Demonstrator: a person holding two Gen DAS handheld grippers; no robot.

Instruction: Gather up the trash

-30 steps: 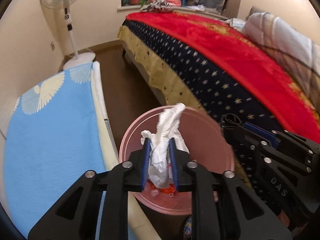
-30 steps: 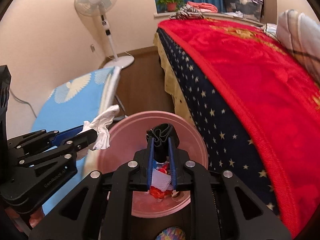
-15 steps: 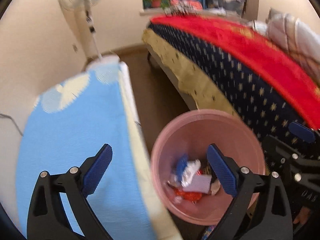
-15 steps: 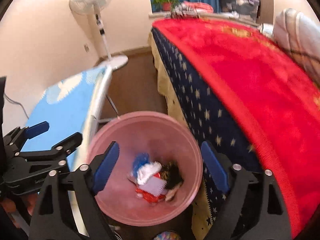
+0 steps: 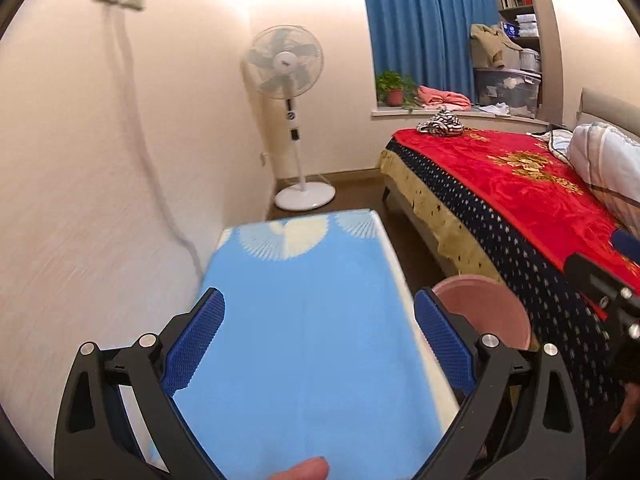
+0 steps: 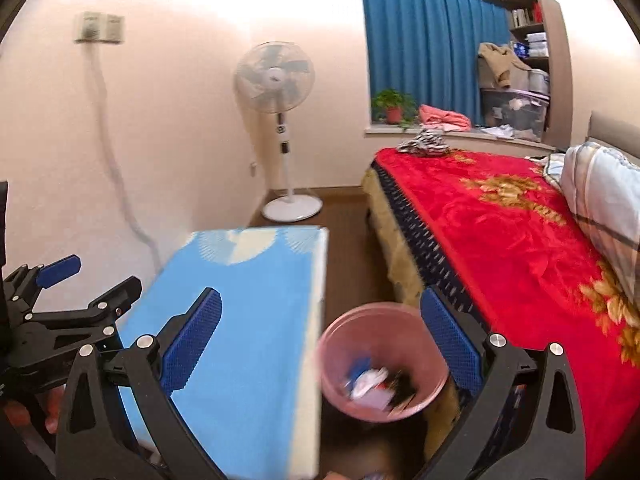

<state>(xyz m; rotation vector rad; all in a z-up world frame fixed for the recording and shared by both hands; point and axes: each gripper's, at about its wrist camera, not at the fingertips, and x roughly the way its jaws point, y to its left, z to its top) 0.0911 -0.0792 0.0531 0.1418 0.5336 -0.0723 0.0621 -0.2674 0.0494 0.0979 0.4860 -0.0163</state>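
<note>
Trash (image 6: 374, 386), a loose heap of crumpled paper and wrappers, lies in the round pink plastic bin (image 6: 430, 360) on the floor between the blue-covered board (image 6: 248, 320) and the bed (image 6: 500, 232). It looks light, soft and crushable, best pinched at a bunched fold. The left gripper (image 5: 318, 338) gapes empty; the right gripper (image 6: 320, 338) is opening, nothing between its jaws

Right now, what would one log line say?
left tongs: open, empty | right tongs: opening, empty | pink bin: trash inside, beside bed
</note>
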